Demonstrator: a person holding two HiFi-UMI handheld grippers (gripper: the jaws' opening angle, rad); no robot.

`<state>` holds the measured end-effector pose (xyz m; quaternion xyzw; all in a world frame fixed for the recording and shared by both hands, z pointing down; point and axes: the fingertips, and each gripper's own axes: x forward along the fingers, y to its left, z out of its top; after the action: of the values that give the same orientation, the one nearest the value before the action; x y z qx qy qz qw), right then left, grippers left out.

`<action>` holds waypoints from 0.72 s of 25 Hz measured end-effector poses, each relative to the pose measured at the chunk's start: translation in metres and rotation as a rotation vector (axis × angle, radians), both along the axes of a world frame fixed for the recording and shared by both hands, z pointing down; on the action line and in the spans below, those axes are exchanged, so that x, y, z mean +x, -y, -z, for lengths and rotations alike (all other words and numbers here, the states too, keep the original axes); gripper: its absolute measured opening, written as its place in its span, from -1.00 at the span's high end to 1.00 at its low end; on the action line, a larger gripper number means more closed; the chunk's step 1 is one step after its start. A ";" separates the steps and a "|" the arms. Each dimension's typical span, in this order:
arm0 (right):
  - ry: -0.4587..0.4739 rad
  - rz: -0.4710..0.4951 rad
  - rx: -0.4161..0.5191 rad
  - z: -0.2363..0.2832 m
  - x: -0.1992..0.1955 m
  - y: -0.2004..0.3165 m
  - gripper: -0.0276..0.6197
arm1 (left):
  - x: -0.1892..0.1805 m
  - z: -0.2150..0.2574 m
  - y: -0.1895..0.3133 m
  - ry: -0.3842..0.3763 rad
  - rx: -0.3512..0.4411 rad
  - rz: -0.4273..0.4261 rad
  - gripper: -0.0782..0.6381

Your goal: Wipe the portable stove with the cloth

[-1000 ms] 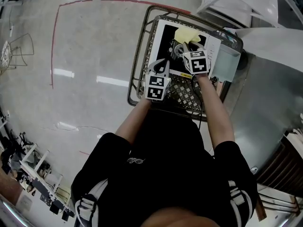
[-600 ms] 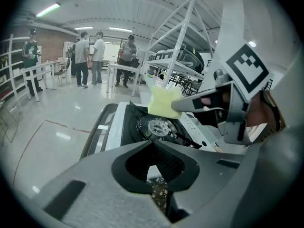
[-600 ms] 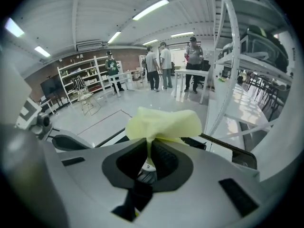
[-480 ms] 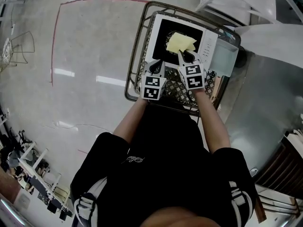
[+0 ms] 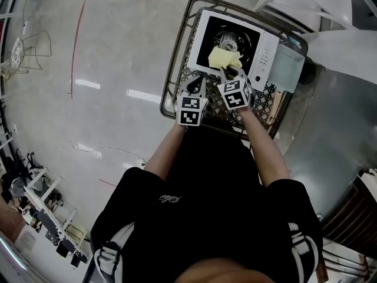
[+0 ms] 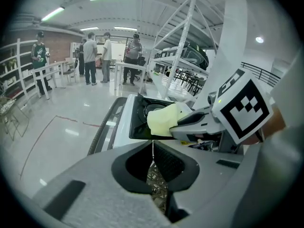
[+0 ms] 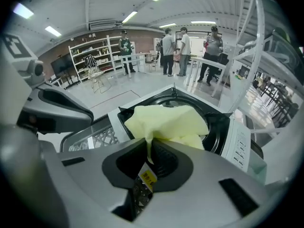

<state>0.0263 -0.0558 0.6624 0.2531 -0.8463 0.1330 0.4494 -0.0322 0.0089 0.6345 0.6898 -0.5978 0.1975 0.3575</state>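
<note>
A white portable stove (image 5: 264, 47) with a black top and round burner (image 5: 228, 39) lies in a wire cart (image 5: 177, 52). My right gripper (image 5: 226, 71) is shut on a pale yellow cloth (image 5: 221, 58) that rests over the stove's near edge, and the cloth (image 7: 167, 121) covers much of the burner (image 7: 218, 122) in the right gripper view. My left gripper (image 5: 194, 86) is shut and empty, just left of the right one, above the cart's mesh. From the left gripper view the stove (image 6: 122, 122) and cloth (image 6: 164, 120) lie ahead.
A metal counter (image 5: 336, 134) runs along the right of the cart, with a pale blue-green lid or tray (image 5: 290, 69) beside the stove. Shiny floor with red tape lines (image 5: 76, 46) spreads left. Several people (image 6: 97, 56) stand far off near shelving.
The right gripper has drawn the cloth back across the burner toward the stove's near edge. The burner shows again. The left gripper stays beside it.
</note>
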 end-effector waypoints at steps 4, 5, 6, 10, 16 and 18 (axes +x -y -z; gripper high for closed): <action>-0.009 0.017 0.016 -0.005 0.000 -0.007 0.82 | -0.001 0.001 -0.008 0.006 0.004 0.015 0.72; -0.006 0.013 0.010 -0.005 0.000 -0.008 0.82 | -0.002 0.001 -0.011 0.007 0.004 0.019 0.72; -0.003 0.008 0.003 -0.004 0.001 -0.009 0.82 | -0.002 0.001 -0.012 0.009 0.004 0.023 0.72; -0.006 0.017 0.001 -0.002 0.006 -0.016 0.82 | 0.002 0.003 -0.017 0.010 0.006 0.031 0.72; -0.009 0.015 -0.009 -0.003 0.015 -0.030 0.82 | 0.011 0.005 -0.028 0.011 0.021 0.039 0.72; -0.001 0.002 -0.011 -0.002 0.019 -0.034 0.82 | 0.014 0.004 -0.032 0.022 0.027 0.040 0.72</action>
<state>0.0453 -0.0215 0.6645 0.2499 -0.8455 0.1371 0.4516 -0.0186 0.0405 0.6306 0.6802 -0.6181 0.1899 0.3454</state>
